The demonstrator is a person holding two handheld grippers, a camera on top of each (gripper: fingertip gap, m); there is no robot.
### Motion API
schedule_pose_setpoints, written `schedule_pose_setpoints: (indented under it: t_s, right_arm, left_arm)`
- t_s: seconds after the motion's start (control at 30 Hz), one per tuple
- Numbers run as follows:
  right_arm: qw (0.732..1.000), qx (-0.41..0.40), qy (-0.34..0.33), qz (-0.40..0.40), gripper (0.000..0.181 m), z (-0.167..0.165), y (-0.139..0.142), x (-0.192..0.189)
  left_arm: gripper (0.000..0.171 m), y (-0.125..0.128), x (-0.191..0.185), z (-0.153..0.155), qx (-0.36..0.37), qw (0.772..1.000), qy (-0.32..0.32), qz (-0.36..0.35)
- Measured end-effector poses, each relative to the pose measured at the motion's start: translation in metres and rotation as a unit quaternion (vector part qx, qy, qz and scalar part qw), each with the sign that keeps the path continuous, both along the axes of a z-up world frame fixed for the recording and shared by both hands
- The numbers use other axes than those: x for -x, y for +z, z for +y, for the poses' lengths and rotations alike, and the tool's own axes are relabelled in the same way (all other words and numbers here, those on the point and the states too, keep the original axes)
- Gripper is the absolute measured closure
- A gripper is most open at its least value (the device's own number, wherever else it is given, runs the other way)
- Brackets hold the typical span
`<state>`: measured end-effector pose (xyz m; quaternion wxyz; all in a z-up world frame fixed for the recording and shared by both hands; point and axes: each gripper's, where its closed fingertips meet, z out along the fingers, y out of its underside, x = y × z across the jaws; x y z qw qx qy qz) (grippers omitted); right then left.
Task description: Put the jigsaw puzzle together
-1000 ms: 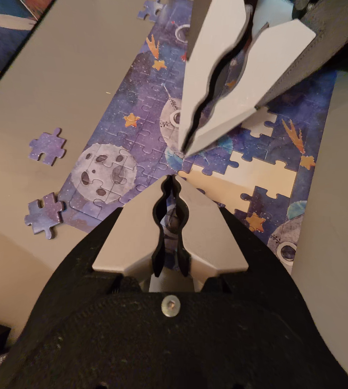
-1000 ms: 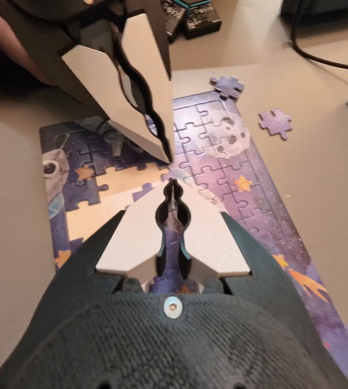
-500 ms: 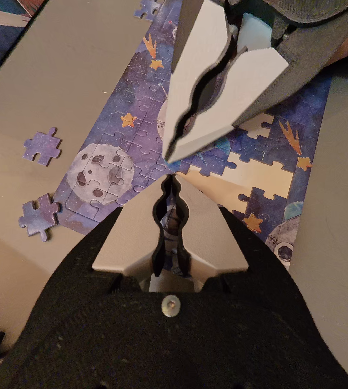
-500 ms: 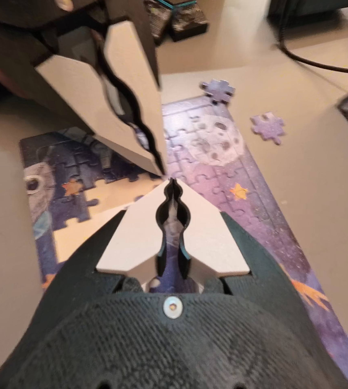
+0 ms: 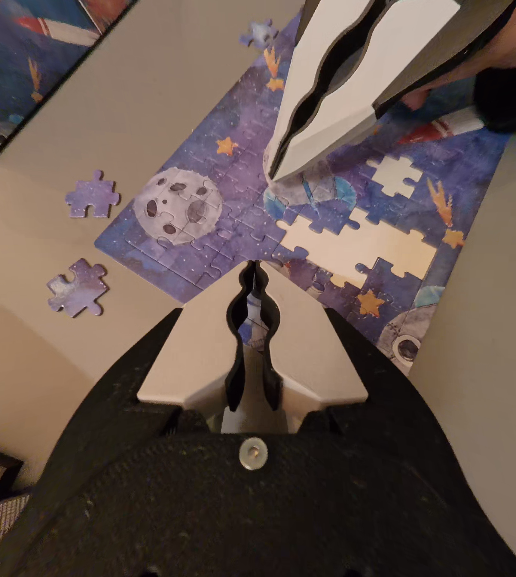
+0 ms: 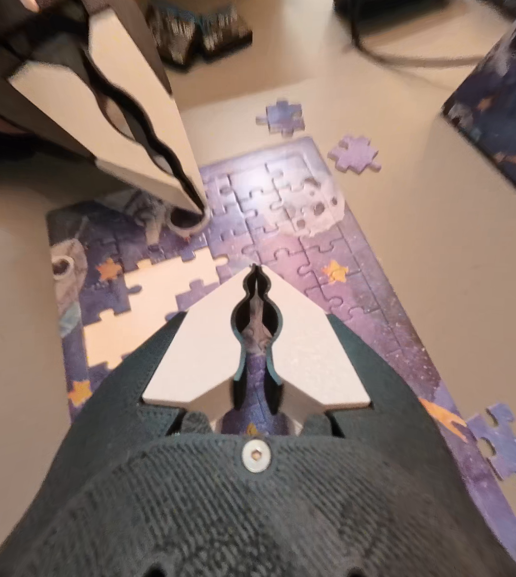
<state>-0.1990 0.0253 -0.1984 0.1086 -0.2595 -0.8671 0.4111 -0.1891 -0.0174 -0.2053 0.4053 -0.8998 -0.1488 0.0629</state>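
A purple space jigsaw puzzle (image 5: 244,162) lies on the beige table, also in the right wrist view (image 6: 337,312). It has a long gap (image 5: 359,246) and a small gap (image 5: 395,176). The long gap also shows in the right wrist view (image 6: 169,281). My left gripper (image 5: 255,265) is shut, tips over the puzzle by the long gap's left end. It also shows in the right wrist view (image 6: 200,210). My right gripper (image 6: 255,268) is shut. In the left wrist view it (image 5: 277,175) points down at a grey planet beside the moon (image 5: 178,209). I see no piece held.
Loose pieces lie left of the puzzle (image 5: 92,199) (image 5: 77,288) and at its far corner (image 5: 259,32). In the right wrist view loose pieces show too (image 6: 283,120) (image 6: 355,154) (image 6: 506,449). The puzzle box (image 5: 16,62) is far left. Black boxes (image 6: 200,34) and a cable (image 6: 406,59) lie beyond. The grippers' ends are close to 5 cm from one another. My right tips are roughly 6 cm from the moon (image 5: 178,209). It is also in sight in the right wrist view (image 6: 302,198).
The two grippers' tips, nearly touching a second ago, have drawn apart. Both have pulled back from the puzzle, so more of it shows. Both stay shut.
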Motion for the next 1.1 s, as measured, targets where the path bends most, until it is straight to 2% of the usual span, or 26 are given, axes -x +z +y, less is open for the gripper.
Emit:
schedule_pose_setpoints:
  t_s: [0.07, 0.17, 0.27, 0.4, 0.5, 0.6, 0.67, 0.73, 0.77, 0.8, 0.87, 0.93, 1.0, 1.1]
  right_arm:
    - [0.999, -0.032, 0.002, -0.015, 0.181, 0.005, -0.010, -0.002]
    - [0.999, -0.015, -0.028, 0.032, 0.181, 0.022, 0.012, 0.011]
    - [0.995, 0.017, -0.071, 0.075, 0.181, 0.051, 0.035, 0.026]
    - [0.989, 0.040, -0.119, 0.081, 0.181, 0.085, 0.042, 0.040]
    - [0.986, 0.067, -0.131, 0.082, 0.181, 0.093, 0.048, 0.044]
    - [0.982, 0.075, -0.148, 0.093, 0.181, 0.102, 0.057, 0.047]
    - [0.979, 0.089, -0.154, 0.099, 0.181, 0.105, 0.063, 0.047]
    - [0.977, 0.106, -0.157, 0.100, 0.181, 0.108, 0.067, 0.046]
    - [0.976, 0.112, -0.160, 0.100, 0.181, 0.110, 0.068, 0.046]
    - [0.974, 0.115, -0.165, 0.100, 0.181, 0.113, 0.068, 0.047]
    - [0.971, 0.119, -0.177, 0.108, 0.181, 0.123, 0.069, 0.048]
    - [0.967, 0.128, -0.189, 0.117, 0.181, 0.133, 0.073, 0.049]
    - [0.962, 0.145, -0.193, 0.124, 0.181, 0.140, 0.078, 0.048]
    - [0.959, 0.164, -0.192, 0.127, 0.181, 0.146, 0.078, 0.045]
  left_arm:
    - [0.171, -0.004, 0.000, -0.001, 0.023, 1.000, -0.002, 0.012]
    - [0.171, 0.010, 0.003, 0.002, -0.001, 0.998, 0.003, 0.057]
    - [0.171, 0.013, 0.005, 0.000, -0.019, 0.999, 0.009, 0.045]
    - [0.171, 0.014, 0.001, 0.006, -0.033, 0.999, -0.004, 0.035]
    - [0.171, 0.009, 0.016, 0.007, -0.006, 0.996, 0.039, 0.074]
    - [0.171, 0.007, 0.014, 0.015, 0.007, 0.995, 0.028, 0.096]
    - [0.171, 0.006, 0.010, 0.031, -0.005, 0.997, 0.007, 0.072]
    - [0.171, -0.007, -0.006, 0.043, 0.009, 1.000, -0.025, -0.005]
    - [0.171, -0.011, -0.008, 0.045, 0.019, 0.999, -0.025, -0.020]
    - [0.171, -0.009, -0.009, 0.044, 0.017, 0.999, -0.024, -0.011]
    - [0.171, 0.002, 0.000, 0.035, 0.013, 0.998, -0.005, 0.058]
    - [0.171, 0.028, 0.011, 0.025, -0.045, 0.993, 0.028, 0.106]
    - [0.171, 0.045, 0.023, 0.010, -0.102, 0.988, 0.063, 0.093]
    - [0.171, 0.027, 0.023, -0.008, -0.100, 0.994, 0.048, 0.012]
